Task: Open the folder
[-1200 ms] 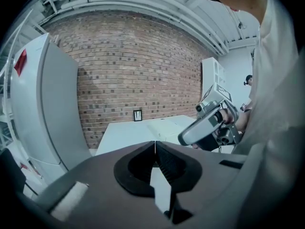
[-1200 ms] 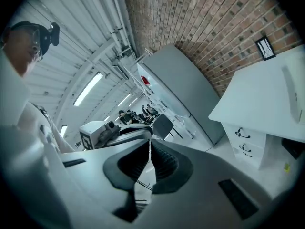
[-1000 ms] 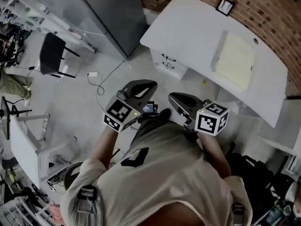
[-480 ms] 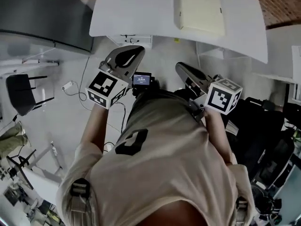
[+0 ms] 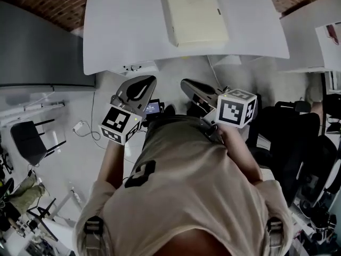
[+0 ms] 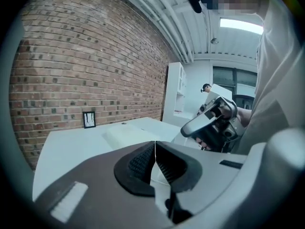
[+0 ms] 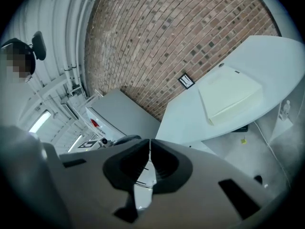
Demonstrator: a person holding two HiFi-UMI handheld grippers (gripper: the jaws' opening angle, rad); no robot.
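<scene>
I face a white table (image 5: 117,31) at twelve, brick wall (image 5: 50,1) beyond; grey cabinet (image 5: 37,57) at ten, black chair (image 5: 27,143) at eight, pale floor (image 5: 77,161).

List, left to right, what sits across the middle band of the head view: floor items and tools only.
From the left: black chair with thin metal legs → white adapter with cable on the floor → left tool, shut → right tool, shut.

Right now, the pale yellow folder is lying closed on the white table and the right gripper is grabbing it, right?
No. The folder does lie closed on the white table, but the right gripper is not grabbing it: its fingers are shut on nothing, short of the table. The head view shows the gap; the right gripper view, the empty fingers.
</scene>
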